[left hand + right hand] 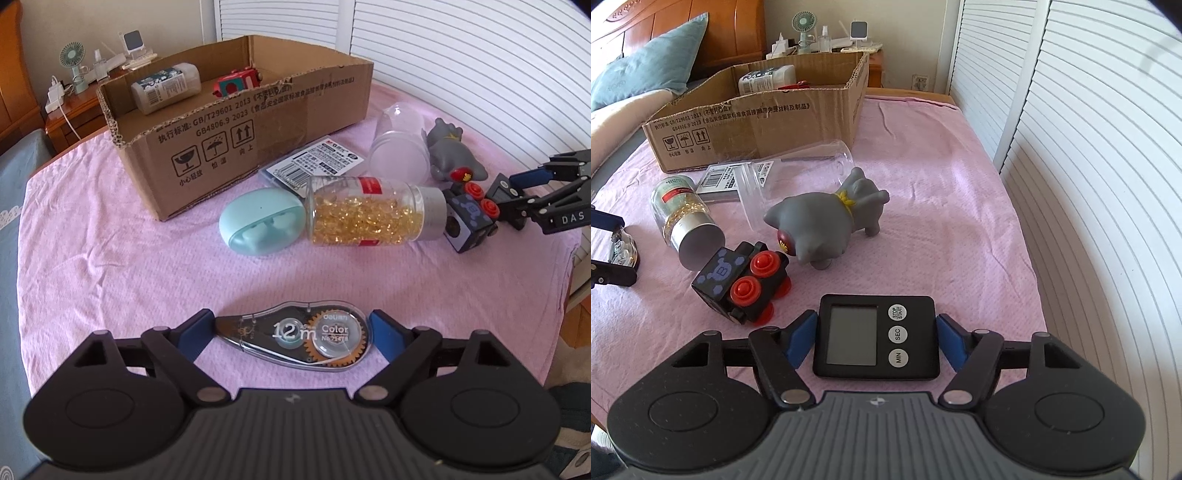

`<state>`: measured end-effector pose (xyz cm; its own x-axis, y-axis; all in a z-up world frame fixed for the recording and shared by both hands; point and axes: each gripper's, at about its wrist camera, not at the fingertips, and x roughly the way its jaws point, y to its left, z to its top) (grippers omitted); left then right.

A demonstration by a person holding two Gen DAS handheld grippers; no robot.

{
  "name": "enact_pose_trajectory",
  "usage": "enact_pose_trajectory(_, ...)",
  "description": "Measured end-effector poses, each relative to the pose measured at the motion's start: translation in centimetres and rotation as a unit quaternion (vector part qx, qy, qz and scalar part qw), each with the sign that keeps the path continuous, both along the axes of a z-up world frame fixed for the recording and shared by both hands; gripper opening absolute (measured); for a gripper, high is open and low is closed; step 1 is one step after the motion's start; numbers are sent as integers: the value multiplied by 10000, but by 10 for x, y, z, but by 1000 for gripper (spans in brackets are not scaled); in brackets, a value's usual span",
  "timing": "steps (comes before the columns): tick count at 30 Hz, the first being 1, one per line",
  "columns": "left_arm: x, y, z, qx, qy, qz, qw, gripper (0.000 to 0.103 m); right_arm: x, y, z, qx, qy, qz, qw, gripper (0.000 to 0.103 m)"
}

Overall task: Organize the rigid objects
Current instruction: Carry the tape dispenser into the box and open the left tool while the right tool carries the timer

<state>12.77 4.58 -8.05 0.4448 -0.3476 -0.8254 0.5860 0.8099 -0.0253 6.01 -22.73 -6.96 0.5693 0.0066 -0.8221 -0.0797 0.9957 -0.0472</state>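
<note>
My left gripper (pixel 291 332) is open around a clear correction tape dispenser (pixel 295 338) lying on the pink cloth; its blue pads stand at the two ends, touching or nearly so. My right gripper (pixel 877 338) is open around a black digital timer (pixel 877 338) on the cloth, with small gaps at both pads. It shows at the right edge of the left wrist view (pixel 517 199). The cardboard box (pixel 258 122) stands at the back and holds a white bottle (pixel 166 92) and a red toy (pixel 236 83).
On the cloth lie a mint case (pixel 260 221), a bottle of yellow capsules (pixel 373 210), a clear cup (pixel 400 146), a flat packet (pixel 314 162), a grey toy animal (pixel 831 218) and a black toy train (pixel 742 284). White louvred doors (pixel 1089 184) stand to the right.
</note>
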Motion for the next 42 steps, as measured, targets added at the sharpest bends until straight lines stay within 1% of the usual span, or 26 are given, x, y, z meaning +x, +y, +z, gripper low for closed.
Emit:
enact_pose_trajectory(3,-2,-1,5,93,16,24,10000,89,0,-2,7,35,8,57,10000,74)
enact_pose_trajectory(5,-3,0,11,81,21,33,10000,89,-1,-3,15,24,-32,134,9999,74)
enact_pose_trajectory(10,-5,-1,37,44,-39,27,10000,89,-5,1,40,-78,-234,444,9987,74)
enact_pose_trajectory(13,-2,-3,54,12,-81,23,10000,89,-4,4,59,-6,-409,696,9967,74)
enact_pose_trajectory(18,21,-12,78,-10,-258,141,9996,89,12,14,88,172,-756,1049,9915,74)
enact_pose_trajectory(22,50,-17,97,-107,-501,298,9982,89,32,24,105,270,-1070,1260,9859,74)
enact_pose_trajectory(25,76,-22,107,-114,-680,451,9966,89,50,30,114,352,-1198,1360,9828,74)
enact_pose_trajectory(28,107,-25,109,-100,-725,650,9952,89,69,35,118,415,-1223,1400,9817,74)
enact_pose_trajectory(32,147,-28,100,-44,-624,971,9933,89,90,41,118,455,-1175,1451,9814,74)
enact_pose_trajectory(36,176,-28,90,20,-664,1387,9881,90,102,45,116,393,-1154,1449,9819,74)
enact_pose_trajectory(39,185,-24,86,-6,-664,1715,9829,93,109,47,113,424,-1113,1405,9829,74)
enact_pose_trajectory(42,181,-18,85,-121,-655,1770,9820,94,118,47,112,482,-1043,1343,9843,74)
